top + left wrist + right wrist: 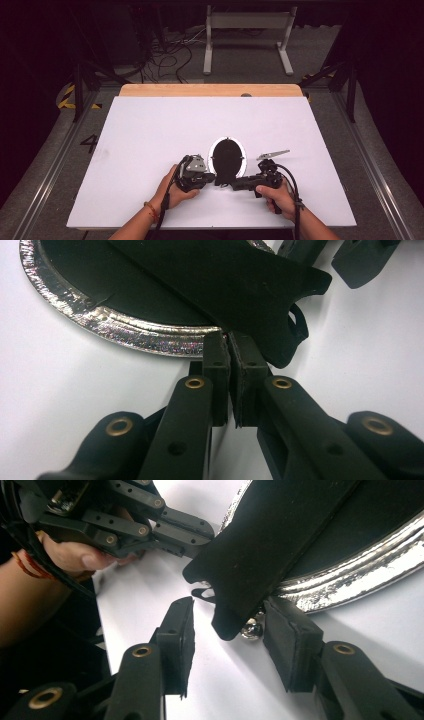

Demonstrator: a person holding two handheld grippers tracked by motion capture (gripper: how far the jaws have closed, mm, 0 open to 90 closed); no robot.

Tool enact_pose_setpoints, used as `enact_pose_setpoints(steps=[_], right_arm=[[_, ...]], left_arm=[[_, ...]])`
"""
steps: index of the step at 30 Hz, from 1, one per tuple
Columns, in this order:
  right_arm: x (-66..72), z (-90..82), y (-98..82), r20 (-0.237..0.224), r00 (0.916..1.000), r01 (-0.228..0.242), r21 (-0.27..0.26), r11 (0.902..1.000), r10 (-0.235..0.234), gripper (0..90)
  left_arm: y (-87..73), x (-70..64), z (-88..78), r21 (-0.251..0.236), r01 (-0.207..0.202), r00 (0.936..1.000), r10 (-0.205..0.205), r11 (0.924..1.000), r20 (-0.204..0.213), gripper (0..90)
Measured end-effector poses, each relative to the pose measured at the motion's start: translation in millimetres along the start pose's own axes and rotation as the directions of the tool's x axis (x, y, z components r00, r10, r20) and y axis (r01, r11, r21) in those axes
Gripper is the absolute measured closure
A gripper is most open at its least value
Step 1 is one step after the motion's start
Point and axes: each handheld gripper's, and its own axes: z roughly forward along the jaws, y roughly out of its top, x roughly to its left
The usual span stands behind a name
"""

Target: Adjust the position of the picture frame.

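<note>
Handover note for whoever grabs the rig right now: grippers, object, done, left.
Left gripper: jaws shut at the near rim of the oval mirror, by the base of its black stand flap.
Right gripper: jaws open, one either side of the flap's lower tip, pads not pressing it.
Mirror: lies dark side up on the white table, near the front edge between both hands. Its chrome rim is on the surface; the flap is lifted off the back.
Done: mirror steadied, flap raised.
Left: probably close the right jaws on the flap and work the stand; which way is unclear.
</note>
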Motion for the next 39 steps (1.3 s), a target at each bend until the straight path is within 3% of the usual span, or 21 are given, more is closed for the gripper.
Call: enact_pose_setpoints(steps=[6,16,26,31,34,37,39], right_arm=[[1.4,-0.6,0.3,0.007,0.9998,-0.017,-0.005,0.9998,0.017,55.6],[9.4,-5.1,1.1,0.003,0.9997,0.026,-0.013,0.9996,-0.026,55.8],[10.0,-5.5,1.4,0.002,0.9996,0.028,-0.015,0.9995,-0.027,55.2],[15.0,-6.2,2.1,0.011,0.9985,0.054,-0.016,0.9984,-0.054,54.4],[17.1,-5.9,1.6,0.025,0.9961,0.085,0.001,0.9964,-0.085,54.4],[18.0,-7.8,0.3,0.061,0.9875,0.144,0.020,0.9893,-0.145,54.9],[19.7,-10.0,-0.6,0.087,0.9762,0.197,0.029,0.9799,-0.199,54.9]], left_arm=[[0.3,-0.4,0.0,0.003,-0.004,1.0000,0.004,1.0000,-0.002,86.6],[0.1,-0.1,-0.2,0.002,-0.007,1.0000,0.007,1.0000,-0.002,86.5],[0.0,0.1,-0.1,0.002,-0.008,1.0000,0.008,1.0000,-0.001,86.5],[0.0,0.0,-0.2,0.004,-0.010,1.0000,0.010,0.9999,0.001,86.4],[1.6,-1.9,-2.1,0.027,-0.045,0.9989,0.046,0.9986,-0.008,85.3],[2.2,-4.0,-5.1,0.053,-0.089,0.9959,0.090,0.9946,-0.008,83.6],[0.9,-7.0,-7.3,0.065,-0.106,0.9944,0.106,0.9922,0.005,84.6]])
